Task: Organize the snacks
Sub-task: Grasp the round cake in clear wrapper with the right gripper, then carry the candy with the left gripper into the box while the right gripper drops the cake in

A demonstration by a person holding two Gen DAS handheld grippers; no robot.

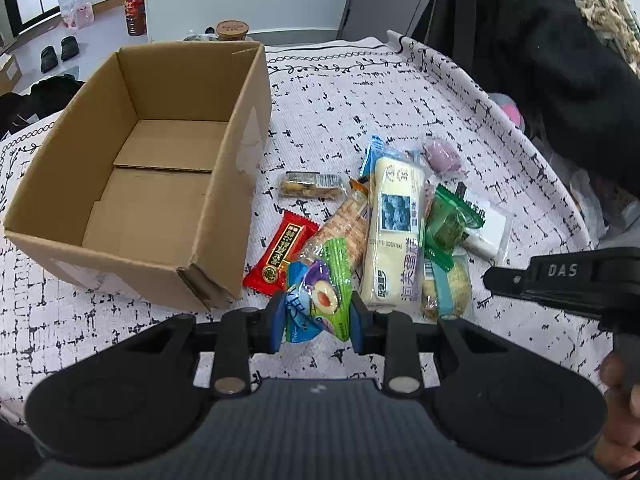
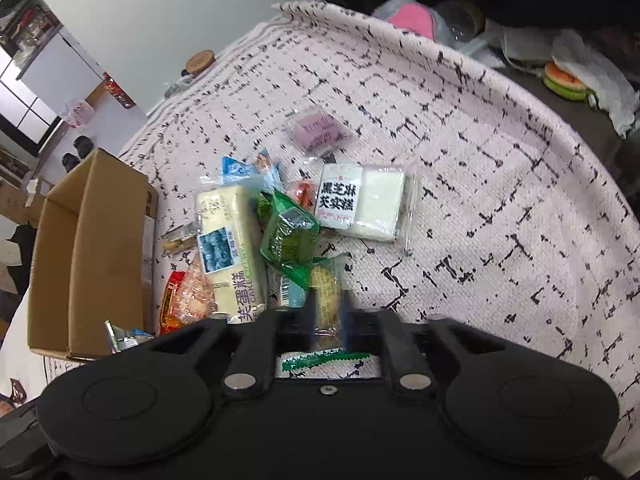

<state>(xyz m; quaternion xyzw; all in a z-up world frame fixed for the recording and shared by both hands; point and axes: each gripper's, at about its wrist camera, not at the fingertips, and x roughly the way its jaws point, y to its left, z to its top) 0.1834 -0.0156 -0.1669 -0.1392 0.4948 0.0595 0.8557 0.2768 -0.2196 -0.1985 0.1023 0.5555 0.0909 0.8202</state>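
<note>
An open, empty cardboard box stands on the patterned tablecloth; it also shows in the right wrist view. To its right lies a pile of snack packets: a long cream cake bar, a red packet, a green packet, a white cake packet and a purple one. My left gripper is shut on a blue-green packet. My right gripper is shut on a clear biscuit packet with green ends, at the near edge of the pile.
A cork-lidded jar stands behind the box. Dark clothing hangs at the table's far right edge. Bags and a toy burger lie beyond the right edge. Shoes and a bottle are on the floor at the back.
</note>
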